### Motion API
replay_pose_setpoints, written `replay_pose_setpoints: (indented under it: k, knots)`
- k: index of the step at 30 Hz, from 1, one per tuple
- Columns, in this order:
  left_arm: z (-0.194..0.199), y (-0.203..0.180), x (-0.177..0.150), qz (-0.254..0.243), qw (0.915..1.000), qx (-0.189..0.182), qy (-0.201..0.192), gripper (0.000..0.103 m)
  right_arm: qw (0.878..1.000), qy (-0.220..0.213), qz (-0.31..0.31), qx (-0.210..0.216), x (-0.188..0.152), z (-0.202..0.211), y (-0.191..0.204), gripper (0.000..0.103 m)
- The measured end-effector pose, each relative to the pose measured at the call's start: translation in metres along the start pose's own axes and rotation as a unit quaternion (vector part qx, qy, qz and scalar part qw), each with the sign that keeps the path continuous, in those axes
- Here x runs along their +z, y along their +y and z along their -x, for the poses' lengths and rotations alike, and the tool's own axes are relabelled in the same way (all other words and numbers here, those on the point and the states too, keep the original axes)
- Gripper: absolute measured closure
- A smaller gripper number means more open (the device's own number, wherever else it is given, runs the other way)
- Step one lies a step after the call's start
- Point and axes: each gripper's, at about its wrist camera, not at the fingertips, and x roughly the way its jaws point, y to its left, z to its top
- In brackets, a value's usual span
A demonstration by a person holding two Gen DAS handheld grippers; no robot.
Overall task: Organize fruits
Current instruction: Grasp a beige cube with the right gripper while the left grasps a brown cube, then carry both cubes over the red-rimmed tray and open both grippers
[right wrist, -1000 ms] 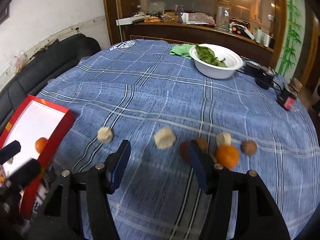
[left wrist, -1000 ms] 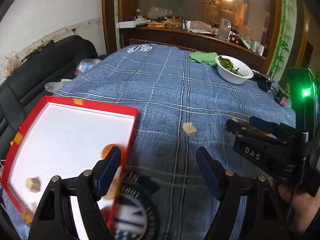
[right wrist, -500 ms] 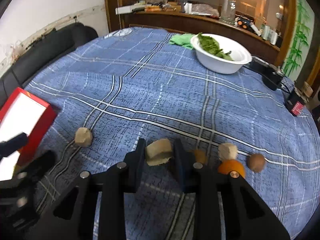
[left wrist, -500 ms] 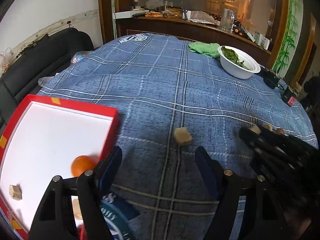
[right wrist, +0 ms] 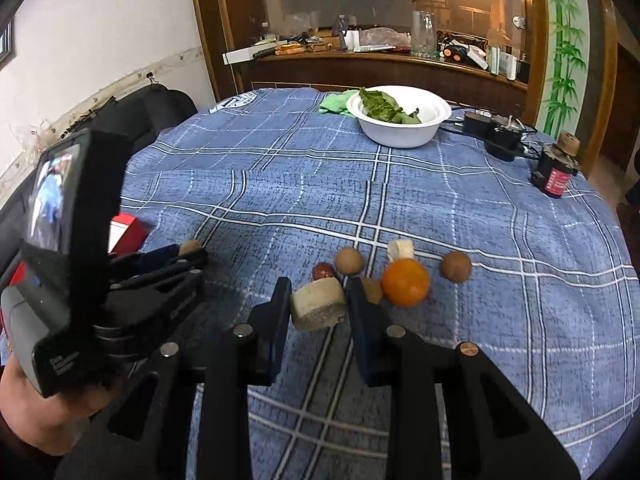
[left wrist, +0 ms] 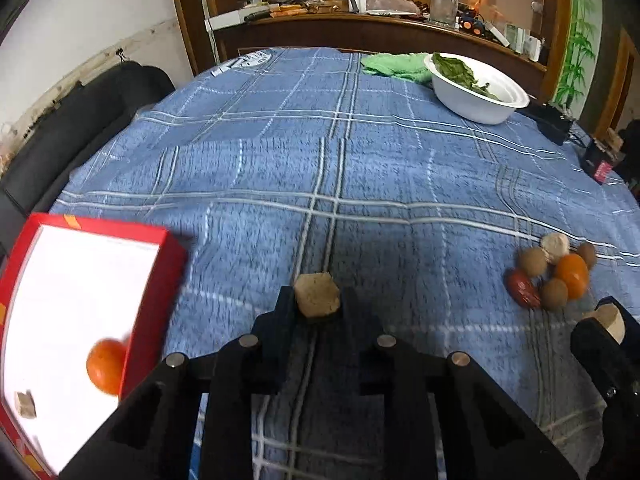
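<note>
Since half a second earlier, the left gripper had closed in on the tan chunk that had lain ahead of it on the bench; its fingers now pinched that chunk. The right gripper kept its fingers pressed on a pale cut piece, now lifted slightly nearer the camera. Beside it lay the remaining fruits: an orange, a red date and brown round ones. In the red tray at the left sat another orange and a small tan bit.
</note>
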Motion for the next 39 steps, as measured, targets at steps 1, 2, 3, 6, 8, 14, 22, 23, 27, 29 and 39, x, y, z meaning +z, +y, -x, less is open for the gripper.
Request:
replay_pose_setpoints:
  k: [1, 2, 3, 6, 8, 14, 22, 23, 27, 29, 39]
  knots:
    - [0.003, 0.001, -0.003, -0.001, 1.0000, -0.001, -0.001, 0.082, 1.000, -0.001, -0.001, -0.001, -0.002, 0.003, 0.000, 0.073]
    - [0.009, 0.002, -0.008, -0.002, 1.0000, -0.004, -0.003, 0.082, 1.000, -0.001, -0.002, -0.002, -0.004, 0.006, 0.001, 0.073]
    - [0.013, 0.003, -0.011, -0.003, 1.0000, -0.006, -0.005, 0.082, 1.000, -0.002, -0.003, -0.003, -0.006, 0.009, 0.001, 0.073]
    - [0.027, 0.008, -0.021, -0.005, 0.9999, -0.009, -0.009, 0.082, 1.000, -0.001, -0.004, -0.005, -0.010, 0.017, 0.005, 0.073]
    - [0.038, 0.010, -0.027, -0.007, 0.9998, -0.012, -0.013, 0.082, 1.000, -0.002, -0.003, -0.006, -0.014, 0.024, 0.010, 0.073]
    - [0.070, 0.028, -0.045, -0.004, 0.9994, -0.013, -0.033, 0.082, 1.000, -0.010, 0.006, -0.002, -0.024, 0.043, 0.031, 0.073]
    - [0.109, 0.061, -0.056, 0.017, 0.9973, -0.008, -0.071, 0.081, 0.999, -0.022, 0.033, 0.012, -0.026, 0.061, 0.074, 0.073]
    - [0.113, 0.066, -0.057, 0.020, 0.9968, -0.006, -0.077, 0.081, 0.999, -0.024, 0.038, 0.015, -0.026, 0.063, 0.081, 0.073]
    - [0.125, 0.089, -0.061, 0.037, 0.9953, 0.000, -0.089, 0.081, 0.998, -0.031, 0.057, 0.026, -0.023, 0.069, 0.108, 0.073]
    - [0.127, 0.099, -0.062, 0.045, 0.9946, 0.004, -0.093, 0.081, 0.997, -0.034, 0.067, 0.031, -0.021, 0.070, 0.120, 0.073]
    - [0.125, 0.165, -0.069, 0.096, 0.9908, 0.031, -0.090, 0.081, 0.992, -0.030, 0.106, 0.063, -0.014, 0.056, 0.184, 0.073]
